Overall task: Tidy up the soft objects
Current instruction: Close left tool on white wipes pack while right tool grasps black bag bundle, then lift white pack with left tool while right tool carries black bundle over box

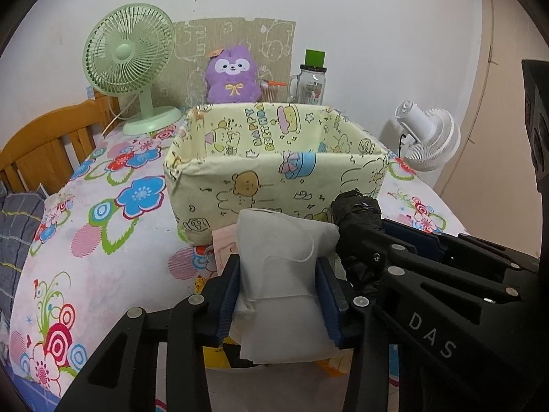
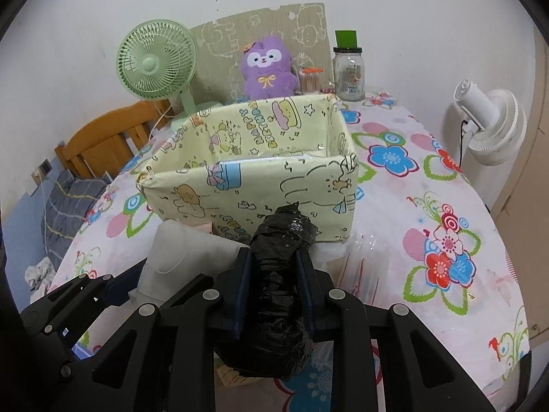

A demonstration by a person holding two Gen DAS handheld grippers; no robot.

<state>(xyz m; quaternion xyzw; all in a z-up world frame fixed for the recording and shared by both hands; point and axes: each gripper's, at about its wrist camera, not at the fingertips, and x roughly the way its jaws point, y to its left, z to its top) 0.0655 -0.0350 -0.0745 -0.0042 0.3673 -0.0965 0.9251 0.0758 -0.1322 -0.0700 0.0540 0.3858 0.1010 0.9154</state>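
Left hand-held gripper (image 1: 279, 295) pinches a white folded cloth pouch (image 1: 284, 261); right hand-held gripper (image 2: 274, 292) clamps a crinkled black plastic bundle (image 2: 278, 274). Either soft load could slip short of the pale-yellow cartoon-print fabric box (image 2: 247, 192).

Box (image 1: 274, 178): pale yellow, cartoon print with "HAPPY BIRTHDAY" lettering. Table cover (image 2: 429, 206): white with blue, red, pink and green flowers. Mask (image 1: 281, 267) in left gripper (image 1: 279, 295): white. Bag bundle (image 2: 278, 274) in right gripper (image 2: 274, 292): glossy black. Plush toy (image 1: 232, 75) beyond: purple.
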